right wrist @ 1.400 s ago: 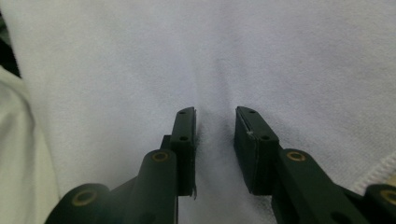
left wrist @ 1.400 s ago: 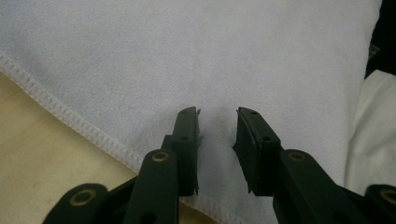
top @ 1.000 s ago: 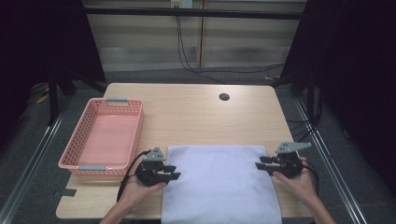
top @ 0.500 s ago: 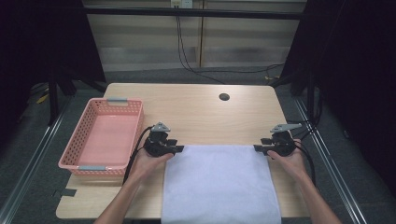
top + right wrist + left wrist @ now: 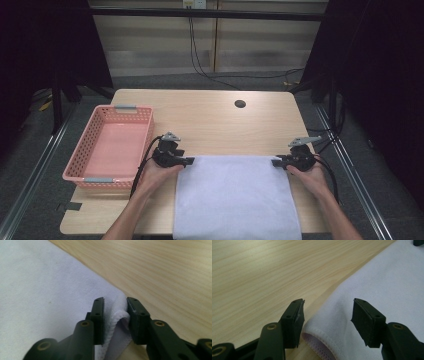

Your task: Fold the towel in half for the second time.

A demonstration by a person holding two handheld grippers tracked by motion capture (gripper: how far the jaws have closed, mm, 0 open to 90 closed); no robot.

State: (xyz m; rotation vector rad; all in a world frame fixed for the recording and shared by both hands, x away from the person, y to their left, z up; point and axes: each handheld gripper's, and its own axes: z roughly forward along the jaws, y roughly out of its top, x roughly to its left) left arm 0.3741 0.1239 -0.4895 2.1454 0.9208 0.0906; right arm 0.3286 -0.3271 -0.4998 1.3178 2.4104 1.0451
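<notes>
left tongs (image 5: 327, 315) just opened off towel (image 5: 235, 200) corner.

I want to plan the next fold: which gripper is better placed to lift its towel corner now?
Right. The right gripper has jaws nearly closed around its corner of the towel; the left gripper stands open around its corner.

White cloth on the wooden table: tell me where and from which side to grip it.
Grip the white cloth at its two far corners, each gripper coming in level from its own outer side: the hemmed corners lift slightly off the wooden table, giving the jaws an edge.
</notes>
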